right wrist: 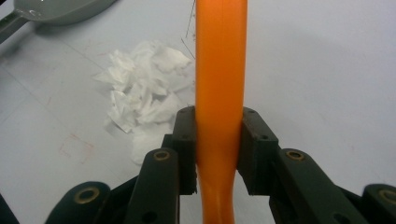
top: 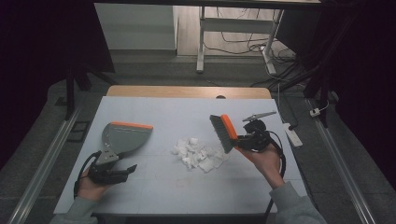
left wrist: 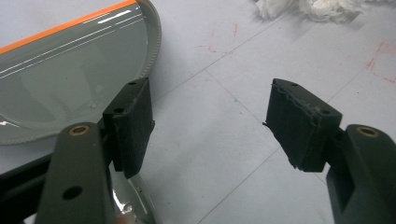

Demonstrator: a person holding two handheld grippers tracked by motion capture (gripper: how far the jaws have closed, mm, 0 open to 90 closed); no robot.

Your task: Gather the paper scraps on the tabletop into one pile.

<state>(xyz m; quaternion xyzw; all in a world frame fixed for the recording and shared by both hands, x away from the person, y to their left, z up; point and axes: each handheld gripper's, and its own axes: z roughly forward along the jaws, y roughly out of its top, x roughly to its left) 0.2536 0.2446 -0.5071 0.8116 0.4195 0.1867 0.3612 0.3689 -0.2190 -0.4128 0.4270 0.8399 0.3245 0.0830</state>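
A grey dustpan (top: pixel 123 137) with an orange lip lies on the left of the white table top (top: pixel 159 109). My left gripper (top: pixel 119 164) stands open just behind it, at its handle end. In the left gripper view the pan (left wrist: pixel 70 70) sits left of the jaws, and bare table shows between the gripper (left wrist: pixel 210 93) pads. My right gripper (top: pixel 240 140) is shut on the orange handle of a hand brush (top: pixel 223 133). The dark bristles face the pile of white paper scraps (top: pixel 198 153) at mid table. The right gripper (right wrist: pixel 219 116) pads clamp the handle (right wrist: pixel 219 56), and the scraps (right wrist: pixel 140 84) lie to its left.
The white sheet covers a wooden table whose far edge (top: pixel 187 91) shows. A power strip (top: pixel 293 135) lies on the floor to the right. Desk legs (top: pixel 201 42) and cables stand beyond. Metal rails (top: pixel 46 158) run along both sides.
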